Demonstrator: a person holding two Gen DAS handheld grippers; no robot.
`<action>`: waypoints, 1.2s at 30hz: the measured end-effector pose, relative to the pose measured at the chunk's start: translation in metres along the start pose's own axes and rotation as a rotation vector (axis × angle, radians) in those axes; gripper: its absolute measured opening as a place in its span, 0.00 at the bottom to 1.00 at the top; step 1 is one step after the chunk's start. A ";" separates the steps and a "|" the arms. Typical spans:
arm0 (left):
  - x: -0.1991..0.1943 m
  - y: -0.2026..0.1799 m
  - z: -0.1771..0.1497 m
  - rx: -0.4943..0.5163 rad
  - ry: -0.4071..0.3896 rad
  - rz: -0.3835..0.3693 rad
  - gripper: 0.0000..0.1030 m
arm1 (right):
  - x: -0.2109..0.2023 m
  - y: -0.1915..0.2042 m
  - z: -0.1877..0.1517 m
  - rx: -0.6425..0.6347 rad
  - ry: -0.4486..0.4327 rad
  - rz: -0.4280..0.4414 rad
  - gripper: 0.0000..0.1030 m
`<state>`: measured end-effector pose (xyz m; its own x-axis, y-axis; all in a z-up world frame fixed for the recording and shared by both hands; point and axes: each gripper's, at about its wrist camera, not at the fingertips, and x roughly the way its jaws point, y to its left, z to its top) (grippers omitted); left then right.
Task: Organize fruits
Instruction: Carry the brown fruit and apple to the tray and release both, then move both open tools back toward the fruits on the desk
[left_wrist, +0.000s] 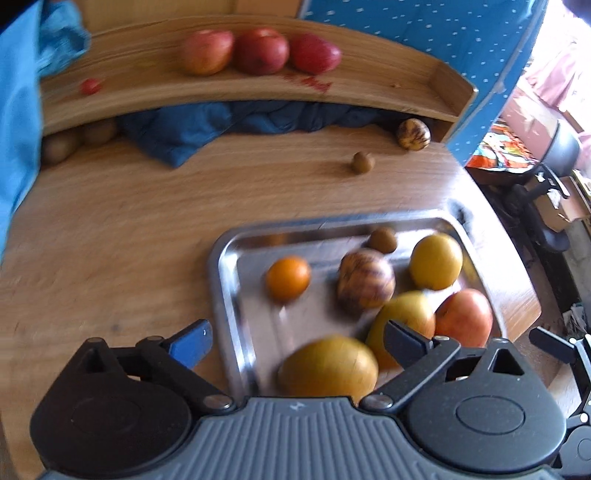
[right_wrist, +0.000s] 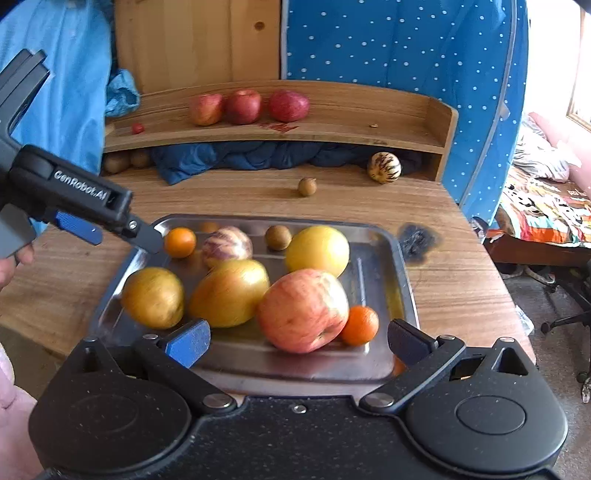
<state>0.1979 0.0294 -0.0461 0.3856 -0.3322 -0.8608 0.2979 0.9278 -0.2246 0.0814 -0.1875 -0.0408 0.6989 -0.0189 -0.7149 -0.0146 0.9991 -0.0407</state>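
A wooden desk (right_wrist: 461, 291) fills the middle of the frame, with a dark scorch mark (right_wrist: 419, 240) on its top towards the right. Along the back runs a curved wooden shelf (right_wrist: 369, 122), and behind it a pale wood panel (right_wrist: 195, 40). A blue dotted fabric wardrobe (right_wrist: 406, 55) stands at upper right. At far right, bright daylight washes in over a bed with a patterned cover (right_wrist: 543, 210). A black office chair base (right_wrist: 569, 314) sits on the floor below.
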 end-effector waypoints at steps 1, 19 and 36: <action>-0.003 0.002 -0.005 -0.008 0.006 0.012 0.98 | -0.002 0.002 -0.003 -0.004 0.002 0.006 0.99; -0.021 -0.023 -0.043 0.060 0.097 0.108 0.99 | -0.040 -0.016 -0.040 0.091 -0.008 -0.024 0.99; 0.040 -0.077 0.052 0.127 0.056 0.057 0.99 | -0.001 -0.092 -0.001 0.172 -0.040 -0.138 0.99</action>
<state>0.2357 -0.0640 -0.0391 0.3566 -0.2663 -0.8955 0.3865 0.9147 -0.1181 0.0816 -0.2795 -0.0373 0.7141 -0.1575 -0.6821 0.2025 0.9792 -0.0141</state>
